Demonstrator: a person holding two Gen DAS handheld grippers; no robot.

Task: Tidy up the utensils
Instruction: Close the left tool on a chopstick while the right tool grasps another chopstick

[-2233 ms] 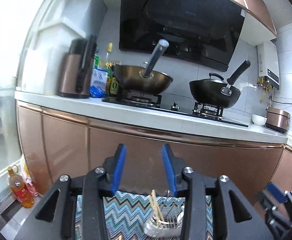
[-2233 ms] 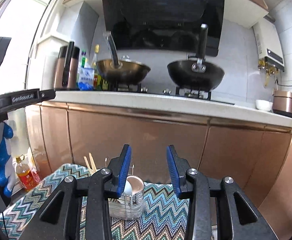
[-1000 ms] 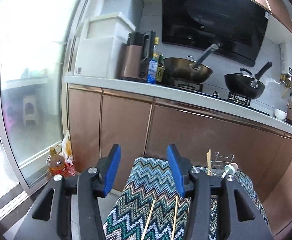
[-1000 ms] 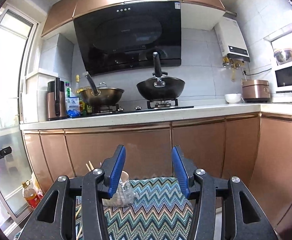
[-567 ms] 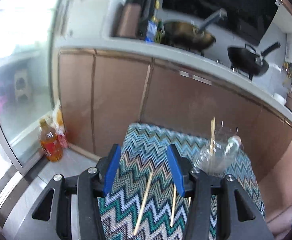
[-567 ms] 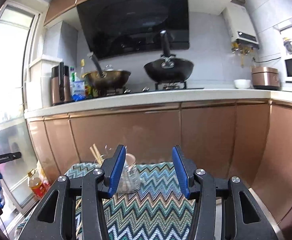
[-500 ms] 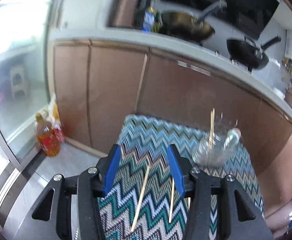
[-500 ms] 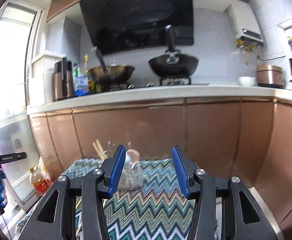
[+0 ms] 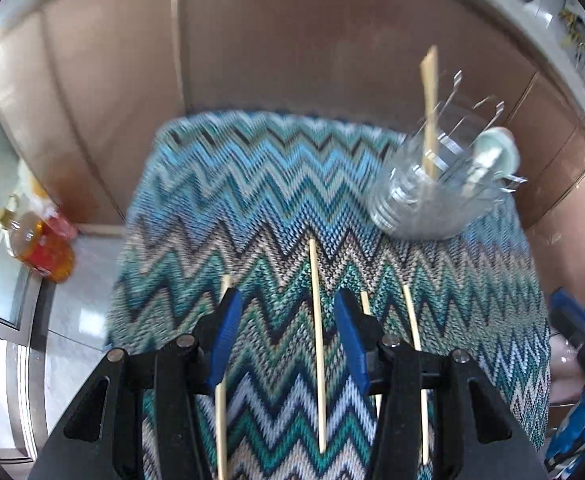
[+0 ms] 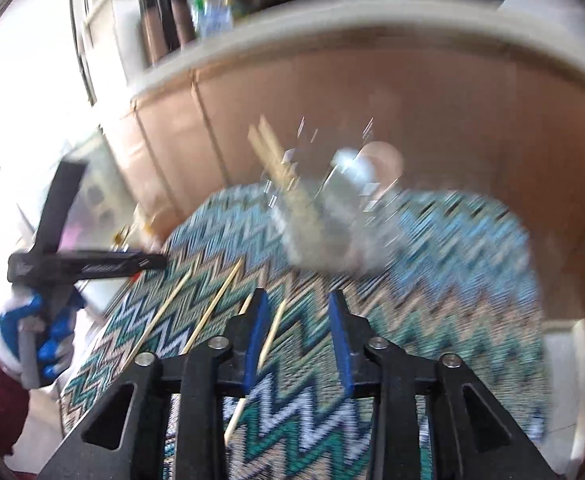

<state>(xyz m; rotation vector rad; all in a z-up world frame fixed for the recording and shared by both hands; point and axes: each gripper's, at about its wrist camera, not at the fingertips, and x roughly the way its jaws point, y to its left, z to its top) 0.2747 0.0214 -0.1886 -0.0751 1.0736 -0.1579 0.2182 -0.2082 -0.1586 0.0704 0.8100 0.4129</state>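
Observation:
Several wooden chopsticks lie loose on a zigzag-patterned cloth (image 9: 252,184). One chopstick (image 9: 317,344) lies between the fingers of my open, empty left gripper (image 9: 288,332); others (image 9: 412,328) lie to its right and one (image 9: 221,408) to its left. A wire utensil holder (image 9: 436,196) at the far right holds upright chopsticks (image 9: 429,108) and a spoon (image 9: 492,152). In the blurred right wrist view my right gripper (image 10: 298,332) is open and empty above the cloth (image 10: 452,280), with chopsticks (image 10: 212,308) to its left and the holder (image 10: 328,224) ahead.
Copper-coloured cabinet doors (image 9: 292,32) stand behind the cloth-covered surface. An oil bottle (image 9: 36,244) sits on the floor at the left. The hand holding the left gripper (image 10: 44,320) shows at the left of the right wrist view. The counter (image 10: 332,28) runs above.
Both grippers have tilted down and moved in over the cloth. The loose chopsticks now lie under and beside the left gripper's fingers. Both stay open.

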